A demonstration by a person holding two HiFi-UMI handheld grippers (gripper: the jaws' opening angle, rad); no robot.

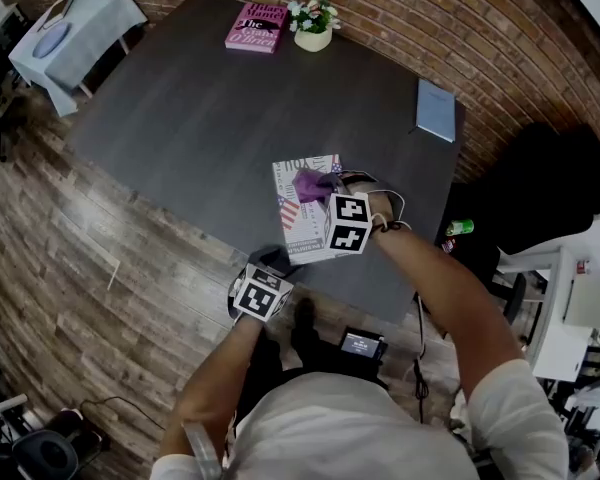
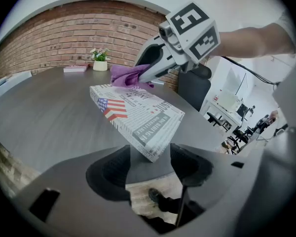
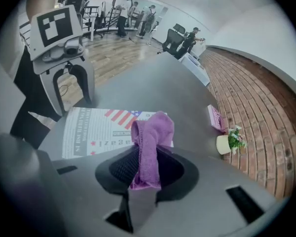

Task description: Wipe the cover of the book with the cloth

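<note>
Right tool (image 3: 148,168) clamps purple cloth (image 3: 151,139) over book (image 3: 91,132); left tool (image 2: 150,168) gapes wide.

Three books (image 1: 295,228) (image 1: 257,26) (image 1: 435,110), one cloth (image 1: 308,183), one plant (image 1: 313,18)

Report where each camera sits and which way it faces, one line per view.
Head view: on the person's head, facing steeply down at the table; both forearms, left gripper and right gripper show.
Left gripper view: on the left gripper, looking along its open jaws at the book; the right gripper and forearm show.
Right gripper view: on the right gripper, looking along jaws shut on the cloth; the left gripper shows.
Both gripper views share the book and flower pot.
</note>
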